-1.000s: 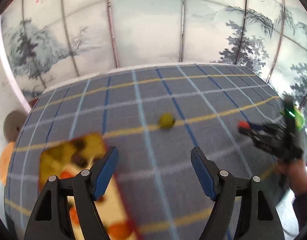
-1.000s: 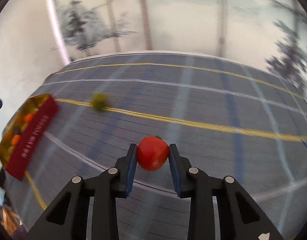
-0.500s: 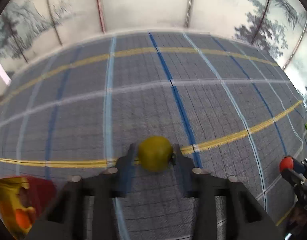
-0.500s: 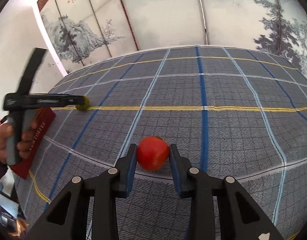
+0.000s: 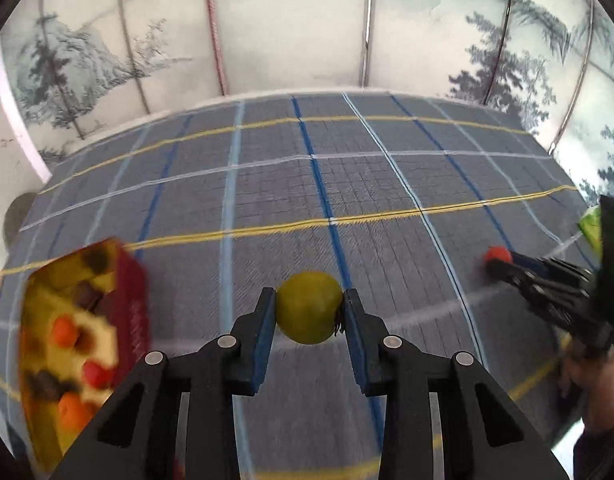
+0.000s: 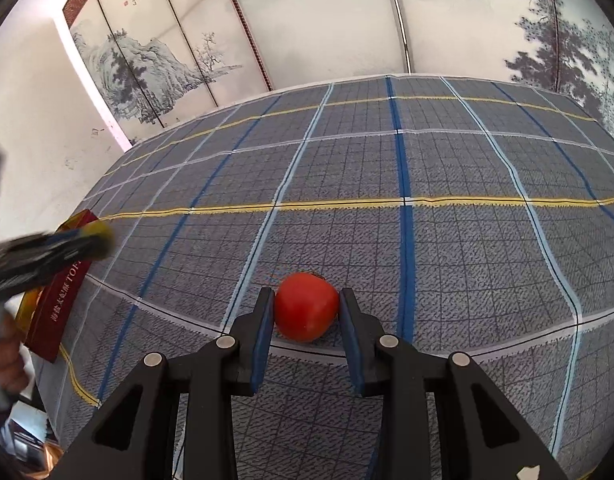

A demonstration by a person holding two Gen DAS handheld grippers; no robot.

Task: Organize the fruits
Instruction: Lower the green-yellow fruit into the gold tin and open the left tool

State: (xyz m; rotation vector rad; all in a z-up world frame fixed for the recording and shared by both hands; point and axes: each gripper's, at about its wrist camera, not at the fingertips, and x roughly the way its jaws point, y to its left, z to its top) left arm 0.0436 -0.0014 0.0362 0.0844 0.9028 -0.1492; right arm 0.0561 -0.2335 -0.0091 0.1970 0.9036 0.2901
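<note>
**Both fruits gripped, box next**

The left hand-held gripper (image 5: 309,309) is clamped on a green fruit (image 5: 309,307); the right hand-held gripper (image 6: 306,307) pinches a red fruit (image 6: 306,306). Next, probably: carry each to the red box (image 5: 73,350) left of the left hand-held gripper.

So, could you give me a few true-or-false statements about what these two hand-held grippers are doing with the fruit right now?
1. The left hand-held gripper grips a yellow-green fruit. True.
2. The right hand-held gripper is empty. False: it is shut on a red fruit.
3. The red box already holds fruit. True.
4. The tablecloth is plain white. False: it is grey with blue, white and yellow lines.
</note>
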